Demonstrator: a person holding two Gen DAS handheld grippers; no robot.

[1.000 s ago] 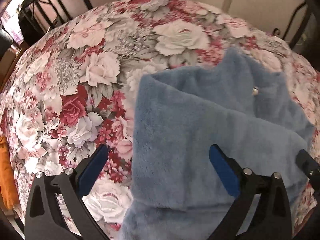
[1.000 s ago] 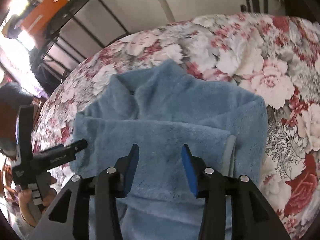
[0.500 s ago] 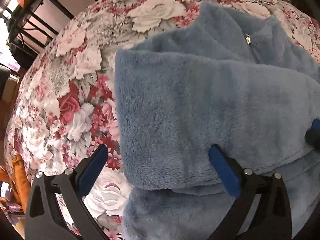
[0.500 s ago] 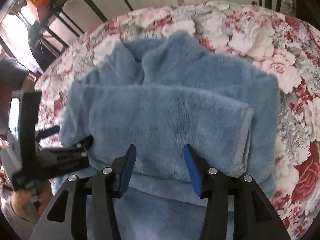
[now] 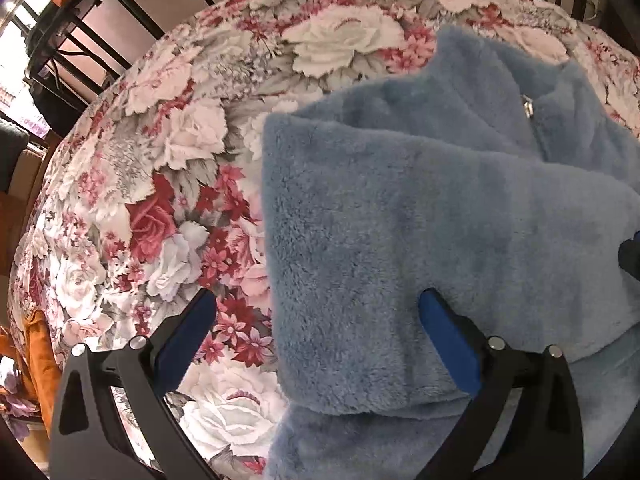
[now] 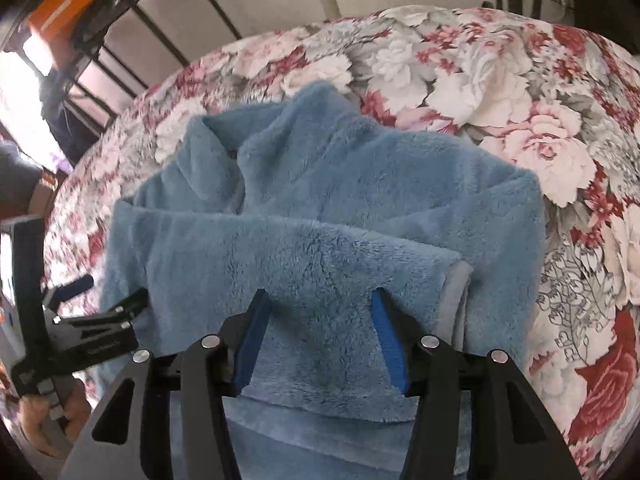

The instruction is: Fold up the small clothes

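A light blue fleece jacket (image 5: 420,220) lies on a floral bedspread (image 5: 168,184), collar and zipper pull (image 5: 528,106) at the far end, one sleeve (image 6: 304,264) folded across its chest. My left gripper (image 5: 316,312) is wide open just above the jacket's left edge, one finger over the fleece and the other over the bedspread. My right gripper (image 6: 320,294) hovers low over the folded sleeve, beside its grey cuff (image 6: 456,300). Its jaws are opening and the pads press on nothing. The left gripper (image 6: 80,320) also shows at the jacket's left side in the right wrist view.
A black metal rail (image 5: 120,28) runs behind the bed, with an orange box (image 6: 60,4) on a dark shelf beyond it. An orange cloth (image 5: 40,356) lies at the bed's left edge. A person's hand (image 6: 40,416) holds the left gripper.
Both grippers have sunk closer to the jacket, which now fills more of each view. The right jaws stand a little wider apart. The left gripper has rolled slightly.
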